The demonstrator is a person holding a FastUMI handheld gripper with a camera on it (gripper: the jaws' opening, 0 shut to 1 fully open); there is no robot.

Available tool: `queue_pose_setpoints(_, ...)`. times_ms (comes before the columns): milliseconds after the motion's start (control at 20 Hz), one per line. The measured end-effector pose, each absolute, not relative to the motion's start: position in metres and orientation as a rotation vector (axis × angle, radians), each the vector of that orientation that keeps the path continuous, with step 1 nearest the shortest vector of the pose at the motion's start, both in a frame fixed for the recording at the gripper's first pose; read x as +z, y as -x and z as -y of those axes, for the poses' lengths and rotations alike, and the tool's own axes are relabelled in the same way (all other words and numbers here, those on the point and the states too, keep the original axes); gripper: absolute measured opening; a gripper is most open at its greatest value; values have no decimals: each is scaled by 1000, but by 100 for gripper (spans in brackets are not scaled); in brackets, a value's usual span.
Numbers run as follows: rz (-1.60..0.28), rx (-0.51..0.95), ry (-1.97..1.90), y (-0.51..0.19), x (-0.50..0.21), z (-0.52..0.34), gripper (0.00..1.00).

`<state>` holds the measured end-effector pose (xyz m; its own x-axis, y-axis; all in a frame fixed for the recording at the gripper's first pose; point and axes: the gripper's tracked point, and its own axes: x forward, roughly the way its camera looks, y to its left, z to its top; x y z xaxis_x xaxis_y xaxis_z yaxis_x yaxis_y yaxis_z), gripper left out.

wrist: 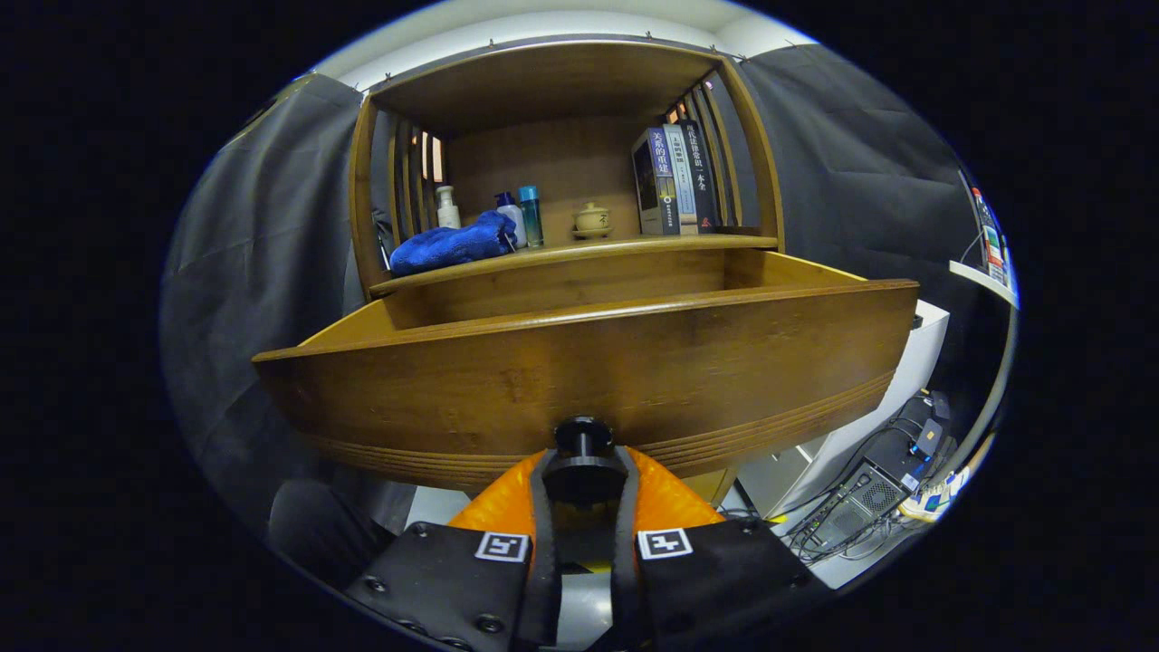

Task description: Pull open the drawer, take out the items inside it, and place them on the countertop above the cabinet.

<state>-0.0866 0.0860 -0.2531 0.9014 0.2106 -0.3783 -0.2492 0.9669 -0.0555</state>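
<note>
The wooden drawer (pixel 507 380) stands pulled out from the cabinet, its front panel close before me. A round dark knob (pixel 584 436) sticks out at the bottom middle of that panel. My gripper (pixel 584 471) is shut on the knob, one finger on each side. The drawer's inside is hidden behind the front panel. Above it runs the countertop (pixel 634 246), with a blue cloth (pixel 453 244) lying on its left part.
On the countertop stand a white pump bottle (pixel 446 208), two small bottles (pixel 523 217), a small lidded pot (pixel 593 219) and upright books (pixel 675 181). Slatted wooden sides close the shelf. A white cabinet (pixel 869 407) and a computer with cables (pixel 860 507) sit low to the right.
</note>
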Motion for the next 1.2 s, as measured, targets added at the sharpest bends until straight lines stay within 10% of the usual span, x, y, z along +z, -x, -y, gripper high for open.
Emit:
queue_pose_setpoints(500,-418,211,92,98,-255,-84,35)
queue_pose_setpoints(1000,-413,226,85,108,-199,-83,98)
queue_pose_setpoints(1200,-390,244,103,109,-166,-80,98)
